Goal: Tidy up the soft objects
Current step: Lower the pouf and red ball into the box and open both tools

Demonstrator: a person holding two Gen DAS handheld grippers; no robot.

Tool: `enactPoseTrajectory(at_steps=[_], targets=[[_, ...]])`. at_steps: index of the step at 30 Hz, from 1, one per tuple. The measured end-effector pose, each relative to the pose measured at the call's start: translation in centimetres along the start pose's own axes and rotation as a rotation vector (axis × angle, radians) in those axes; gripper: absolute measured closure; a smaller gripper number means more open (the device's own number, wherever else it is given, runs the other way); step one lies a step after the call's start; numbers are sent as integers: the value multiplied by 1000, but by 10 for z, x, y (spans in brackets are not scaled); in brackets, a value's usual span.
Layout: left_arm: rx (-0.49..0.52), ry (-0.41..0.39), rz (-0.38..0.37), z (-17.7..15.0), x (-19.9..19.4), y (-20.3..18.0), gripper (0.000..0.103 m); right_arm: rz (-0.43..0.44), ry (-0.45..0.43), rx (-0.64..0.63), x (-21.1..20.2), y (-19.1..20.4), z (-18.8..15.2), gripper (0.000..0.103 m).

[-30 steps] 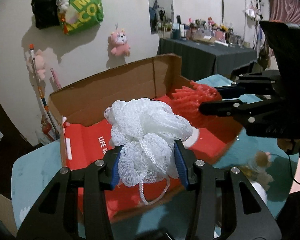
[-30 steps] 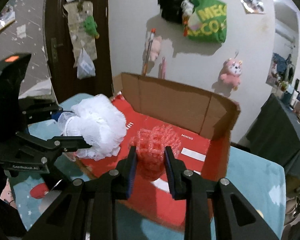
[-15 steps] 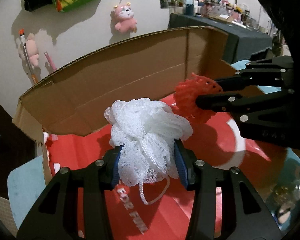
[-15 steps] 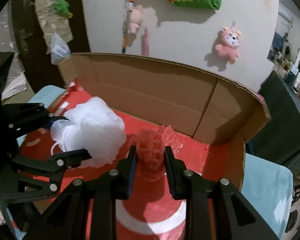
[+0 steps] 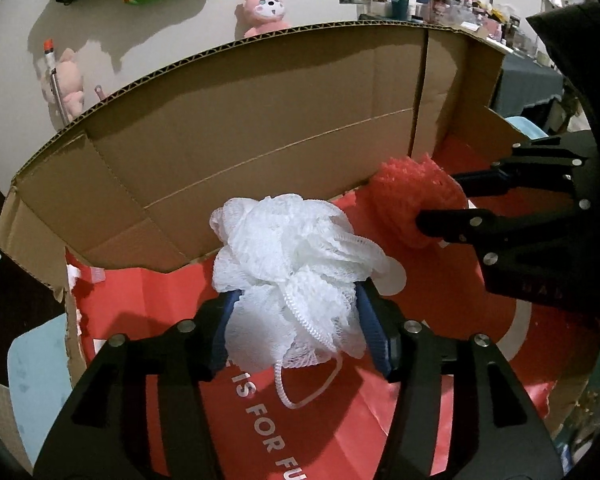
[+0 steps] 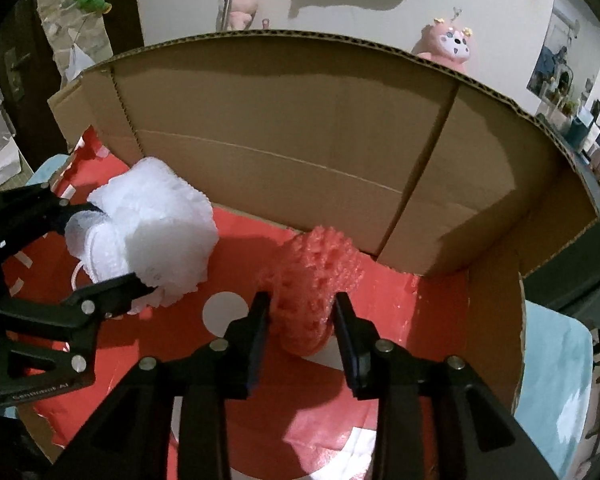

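My left gripper (image 5: 296, 320) is shut on a white mesh bath pouf (image 5: 296, 256), held low inside the cardboard box (image 5: 260, 120) over its red floor; its cord loop hangs down. The pouf (image 6: 148, 232) and left gripper (image 6: 112, 248) also show in the right wrist view. My right gripper (image 6: 302, 312) holds a red foam net (image 6: 316, 276) between its fingers, low near the box's far wall; the jaws look slightly wider than before. The red net (image 5: 412, 200) and right gripper (image 5: 444, 200) show at the right of the left wrist view.
The box's brown back wall (image 6: 300, 140) stands close ahead, with a side flap (image 6: 500, 208) on the right. The floor is red with white print (image 5: 268, 432). A light blue table surface (image 6: 552, 380) lies outside the box. Plush toys (image 5: 264, 8) hang on the wall.
Both grippers have moved forward and down, deeper into the box, carrying the pouf and the red net. The right jaws have spread a little around the net.
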State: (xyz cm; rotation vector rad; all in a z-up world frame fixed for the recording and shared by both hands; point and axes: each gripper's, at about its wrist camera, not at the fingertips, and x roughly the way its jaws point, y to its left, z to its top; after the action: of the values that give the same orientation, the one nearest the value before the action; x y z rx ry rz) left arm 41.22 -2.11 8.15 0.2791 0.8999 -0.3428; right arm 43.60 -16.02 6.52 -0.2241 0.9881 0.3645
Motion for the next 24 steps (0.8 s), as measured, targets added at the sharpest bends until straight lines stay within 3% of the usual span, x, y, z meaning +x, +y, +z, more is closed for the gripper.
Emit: enactPoseTrajectory(at_steps=[3,11,15,24], targets=[[2,6,-8,-1,-1,0,41,5,8,8,1,0,0,66],[9,11,1,2,0,-1,27,-14,31,-11,11,1,5,47],[4,2,-5,2,-4,1,26,-14,30,-2,11,-2,4,35],[-8,-6,-27,3,-15,0,23,-23,-5,9,-8,-4,0,27]])
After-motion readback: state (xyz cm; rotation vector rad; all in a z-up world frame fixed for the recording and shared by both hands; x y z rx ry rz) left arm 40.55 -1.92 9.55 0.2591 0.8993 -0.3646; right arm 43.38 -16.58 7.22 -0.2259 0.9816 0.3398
